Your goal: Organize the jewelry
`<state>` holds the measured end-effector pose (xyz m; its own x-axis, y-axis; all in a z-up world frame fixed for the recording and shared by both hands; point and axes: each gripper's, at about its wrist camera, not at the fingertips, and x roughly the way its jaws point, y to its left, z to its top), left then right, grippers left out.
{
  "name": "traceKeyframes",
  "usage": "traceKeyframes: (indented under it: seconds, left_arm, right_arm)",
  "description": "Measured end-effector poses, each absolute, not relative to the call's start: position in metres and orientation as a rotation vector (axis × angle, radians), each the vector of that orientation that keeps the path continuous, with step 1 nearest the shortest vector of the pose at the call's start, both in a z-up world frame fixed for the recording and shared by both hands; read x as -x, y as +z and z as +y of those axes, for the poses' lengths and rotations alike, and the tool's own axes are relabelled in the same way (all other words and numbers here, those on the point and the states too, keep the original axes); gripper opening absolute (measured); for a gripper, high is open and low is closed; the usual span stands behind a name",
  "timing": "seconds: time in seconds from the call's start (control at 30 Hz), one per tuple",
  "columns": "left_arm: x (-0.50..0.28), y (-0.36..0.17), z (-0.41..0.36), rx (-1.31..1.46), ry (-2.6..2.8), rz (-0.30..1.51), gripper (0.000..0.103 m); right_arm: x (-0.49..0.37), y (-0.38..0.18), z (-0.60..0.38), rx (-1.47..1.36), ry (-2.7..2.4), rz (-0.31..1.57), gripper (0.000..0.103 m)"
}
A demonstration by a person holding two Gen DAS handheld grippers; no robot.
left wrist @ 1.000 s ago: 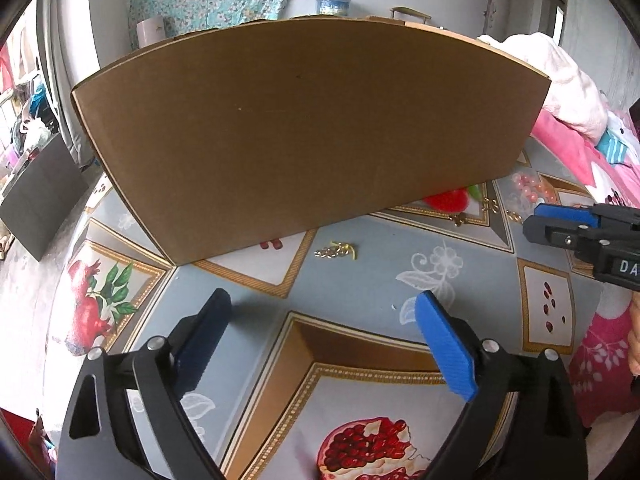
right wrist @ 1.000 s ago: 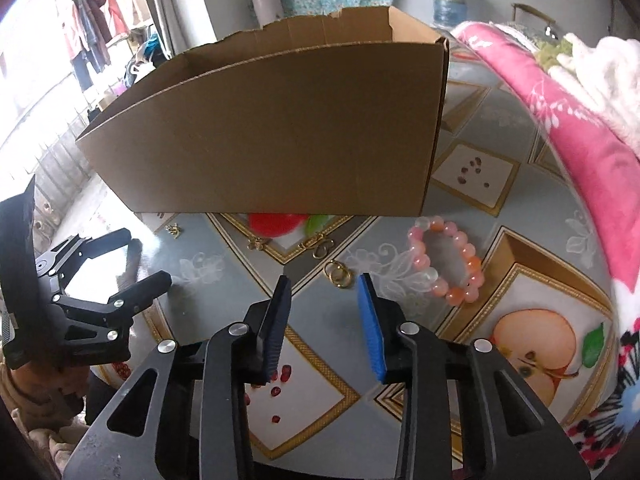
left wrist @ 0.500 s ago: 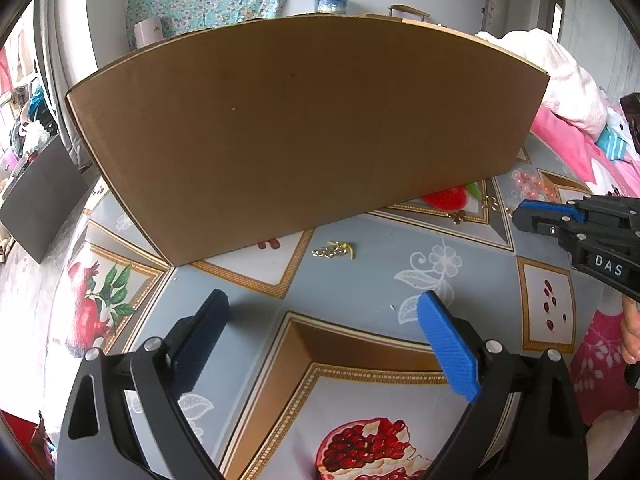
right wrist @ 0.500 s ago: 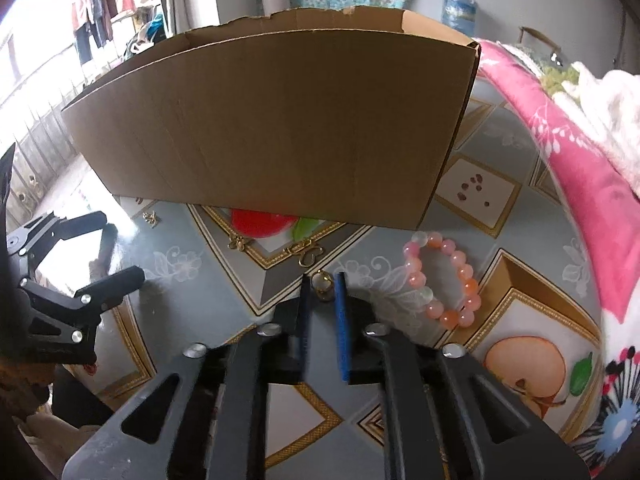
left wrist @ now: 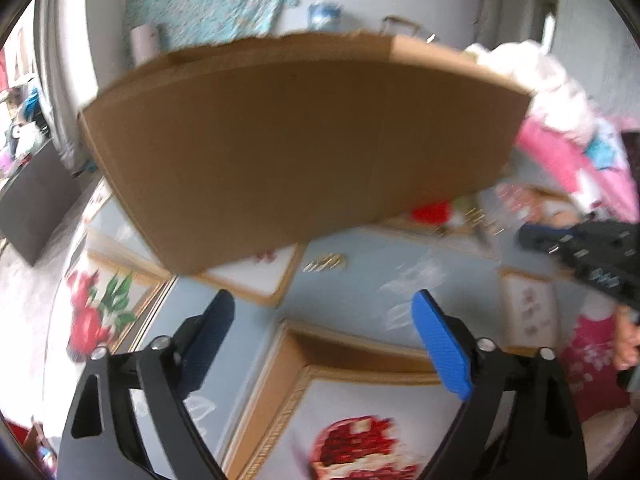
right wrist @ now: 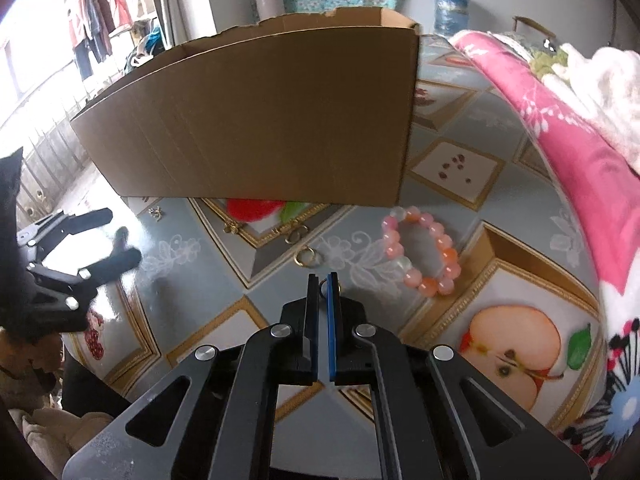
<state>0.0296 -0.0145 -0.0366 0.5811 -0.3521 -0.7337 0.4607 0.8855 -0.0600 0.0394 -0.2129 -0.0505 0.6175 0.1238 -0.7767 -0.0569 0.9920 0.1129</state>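
Currently our right gripper (right wrist: 323, 280) is clamped on a small gold ring (right wrist: 325, 285) just above the tabletop (right wrist: 452, 168), near the pink bead bracelet (right wrist: 420, 256). Our left gripper (left wrist: 324, 316) is closing slowly with nothing between its jaws, facing the cardboard box (left wrist: 296, 148).

Cardboard box (right wrist: 256, 120): matt brown, raw torn rim. Tablecloth (right wrist: 472, 208): glossy, smooth, fruit print. Bead bracelet (right wrist: 420, 256): polished pink. Ring (right wrist: 306, 257): shiny gold-coloured metal. Blanket (right wrist: 568, 120): soft pink cloth.

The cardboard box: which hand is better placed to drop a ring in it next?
Probably the right. The right gripper is shut on a gold ring, just before the cardboard box. The left gripper has nothing between its closing jaws.
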Motion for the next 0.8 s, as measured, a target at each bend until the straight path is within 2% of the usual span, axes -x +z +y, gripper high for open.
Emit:
traceKeyframes:
  seconds: [0.1,0.2,0.37,0.47,0.6,0.67,0.8]
  left_arm:
    - [-0.025,-0.019,-0.028,-0.116,-0.597,0.764,0.078]
    - [-0.025,-0.012,-0.057,-0.136,-0.714,0.748,0.066]
    - [-0.031,-0.023,-0.104,-0.192,-0.836,0.78,0.039]
    - [-0.038,-0.032,-0.12,-0.208,-0.865,0.811,0.031]
    - [-0.044,-0.036,-0.127,-0.219,-0.873,0.83,0.027]
    - [-0.045,-0.038,-0.13,-0.229,-0.882,0.838,0.02]
    - [-0.043,-0.036,-0.136,-0.256,-0.896,0.832,0.017]
  right_arm:
    - [-0.036,-0.051,-0.224,-0.125,0.116,0.9,0.002]
    - [-0.034,-0.055,-0.236,-0.22,0.156,0.892,0.003]
    - [-0.021,-0.054,-0.26,-0.365,0.208,0.843,0.011]
    - [-0.015,-0.054,-0.273,-0.417,0.232,0.821,0.012]
    - [-0.006,-0.055,-0.28,-0.44,0.253,0.807,0.012]
    - [-0.003,-0.056,-0.276,-0.449,0.26,0.802,0.012]
    - [-0.004,-0.058,-0.278,-0.463,0.269,0.804,0.012]
